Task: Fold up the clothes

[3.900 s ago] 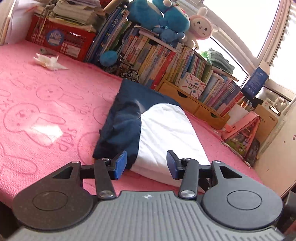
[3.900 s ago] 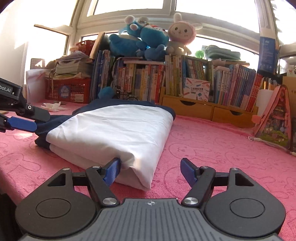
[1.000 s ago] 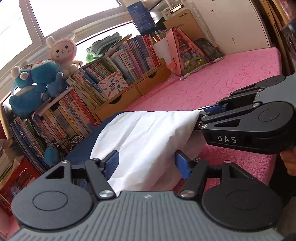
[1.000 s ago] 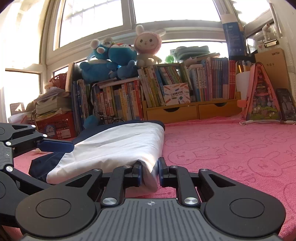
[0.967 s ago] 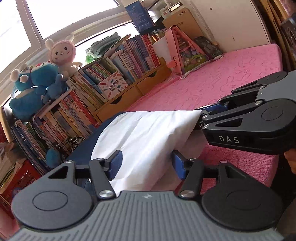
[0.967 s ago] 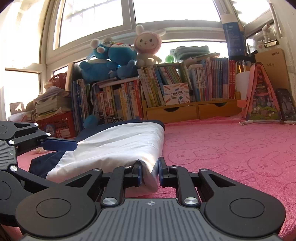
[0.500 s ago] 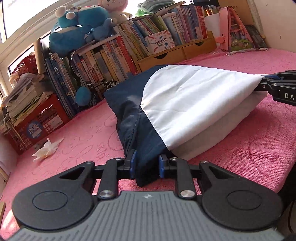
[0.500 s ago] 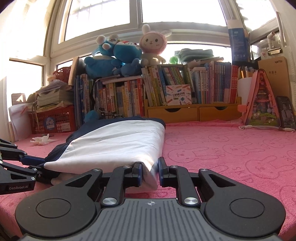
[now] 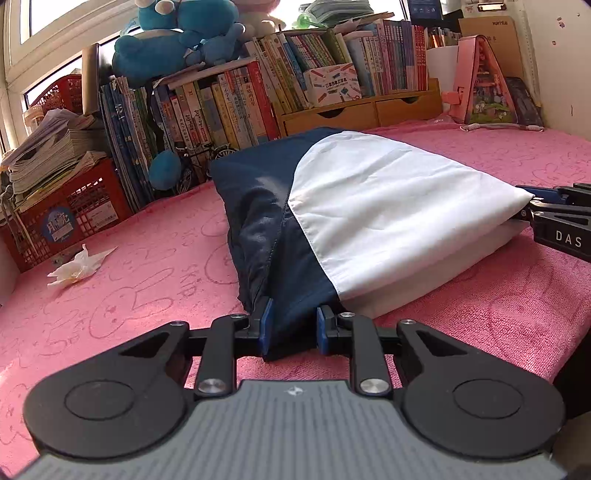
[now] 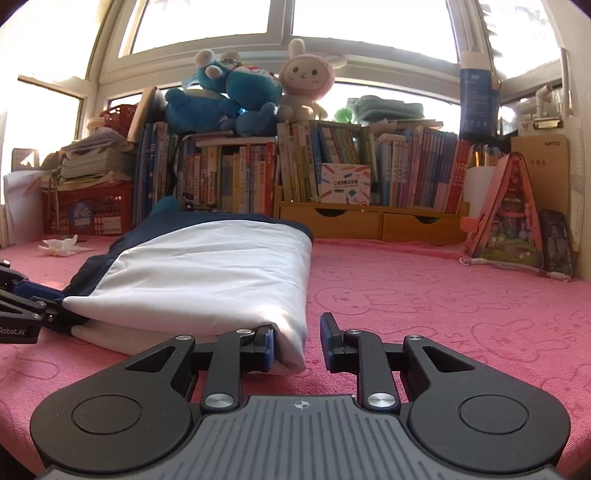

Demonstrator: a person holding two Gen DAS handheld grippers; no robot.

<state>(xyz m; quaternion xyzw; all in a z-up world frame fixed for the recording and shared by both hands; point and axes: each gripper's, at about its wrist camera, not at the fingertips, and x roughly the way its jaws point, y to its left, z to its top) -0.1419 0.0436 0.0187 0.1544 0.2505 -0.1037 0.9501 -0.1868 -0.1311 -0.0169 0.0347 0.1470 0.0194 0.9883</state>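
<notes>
Since the earlier frame, the left tongs (image 9: 291, 328) closed onto the folded garment's (image 9: 369, 206) navy corner; the right tongs (image 10: 297, 341) have just been opening, narrowly apart, white corner loose between them. Keep the navy corner pinched and regrip the white before lifting.

light: bright sun through the window (image 10: 295, 26) (washed-out white) | shadows: soft, below it | edges: bent, dark corners | focus: sharp

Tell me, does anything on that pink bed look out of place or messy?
One thing: a crumpled white tissue lies loose on the pink blanket near the red crate, away from the folded navy and white garment. The garment itself looks tidy.
</notes>
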